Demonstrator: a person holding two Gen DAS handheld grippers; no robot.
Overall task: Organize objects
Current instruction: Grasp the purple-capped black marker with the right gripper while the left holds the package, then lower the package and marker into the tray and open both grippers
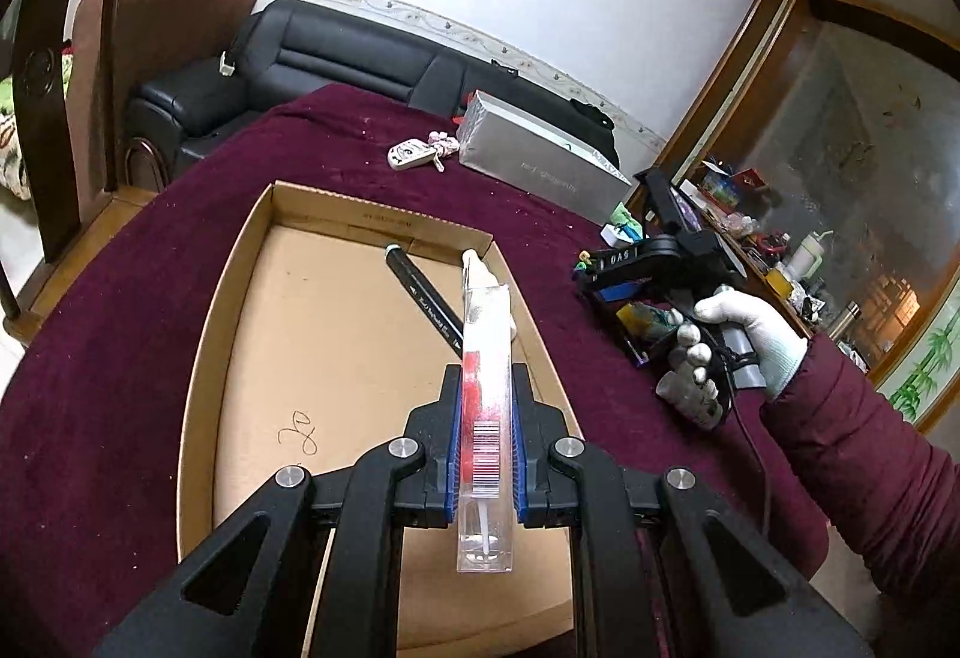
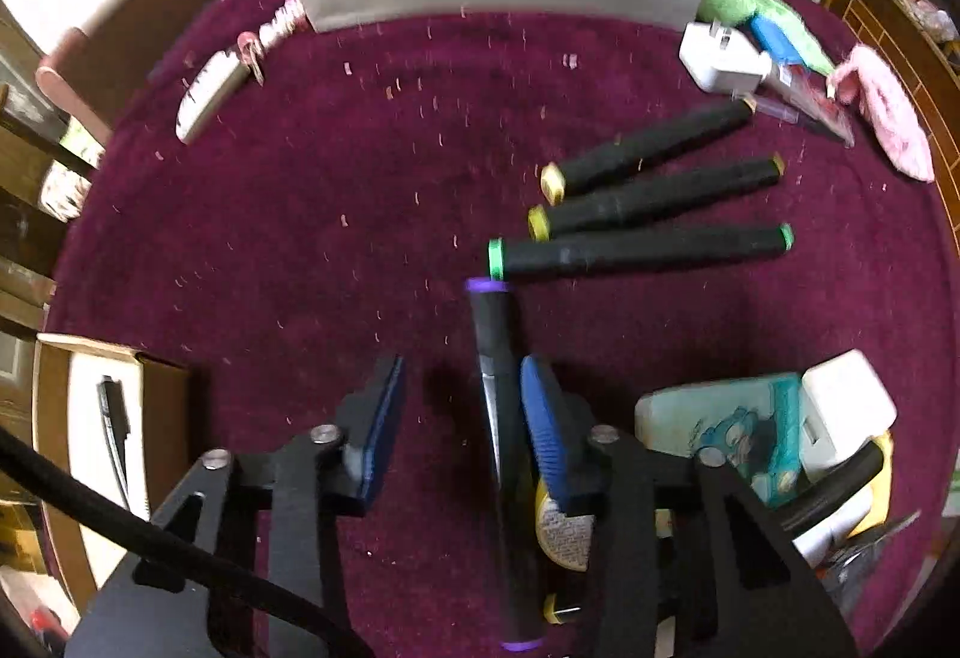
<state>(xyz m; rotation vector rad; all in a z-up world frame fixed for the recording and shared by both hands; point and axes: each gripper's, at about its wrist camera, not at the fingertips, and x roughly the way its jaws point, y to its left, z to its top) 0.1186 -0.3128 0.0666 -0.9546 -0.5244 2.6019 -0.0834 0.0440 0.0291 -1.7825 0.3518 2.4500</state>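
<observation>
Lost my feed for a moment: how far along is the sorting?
Done: one black marker lies in the cardboard box. In hand: the left gripper holds a clear toothbrush pack over the box; the open right gripper straddles a purple-capped marker. Left: three markers on the cloth.

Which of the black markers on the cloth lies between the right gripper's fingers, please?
The purple-capped marker. It lies lengthwise between the open right gripper's fingers, against the right one; the green-capped marker and two yellow-capped ones lie farther ahead.
</observation>
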